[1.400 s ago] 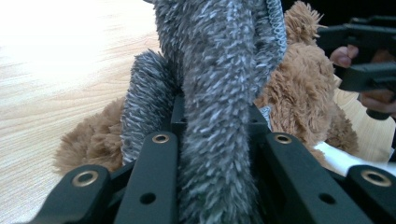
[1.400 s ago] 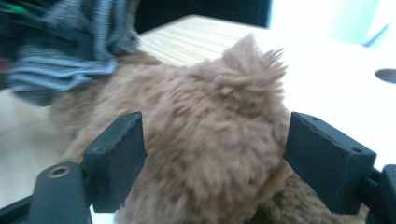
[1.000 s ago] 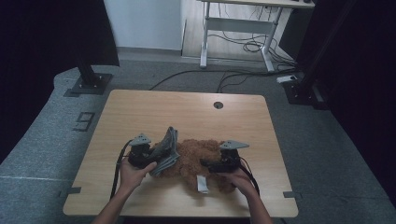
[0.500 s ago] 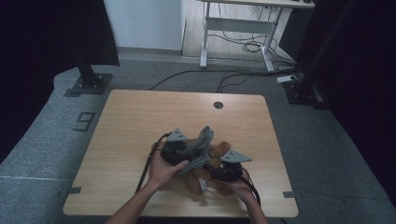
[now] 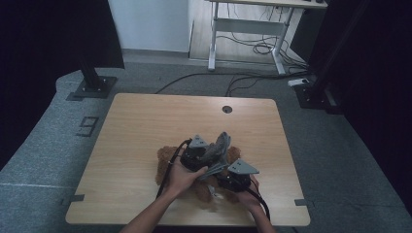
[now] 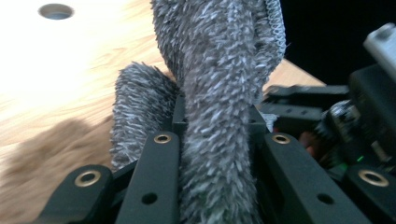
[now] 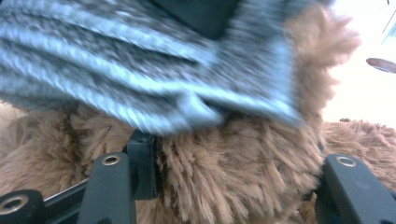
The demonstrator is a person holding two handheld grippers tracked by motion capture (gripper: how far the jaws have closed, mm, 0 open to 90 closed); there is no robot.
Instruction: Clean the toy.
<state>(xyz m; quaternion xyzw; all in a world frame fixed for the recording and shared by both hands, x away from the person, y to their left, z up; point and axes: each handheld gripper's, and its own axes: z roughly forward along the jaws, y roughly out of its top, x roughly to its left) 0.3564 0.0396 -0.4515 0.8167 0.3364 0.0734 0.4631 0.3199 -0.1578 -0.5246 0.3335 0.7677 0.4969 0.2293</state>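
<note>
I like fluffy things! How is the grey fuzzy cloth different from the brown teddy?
The grey cloth is grey and flat, folded in layers; the brown teddy is brown and plump. The cloth is lifted up, pinched in the left gripper; the teddy lies on the table, with the right gripper around it. Both are soft and furry.

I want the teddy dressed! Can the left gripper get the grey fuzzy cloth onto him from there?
Probably yes. The left gripper grips the grey cloth right over the teddy, with nothing between; the right gripper holds him.
</note>
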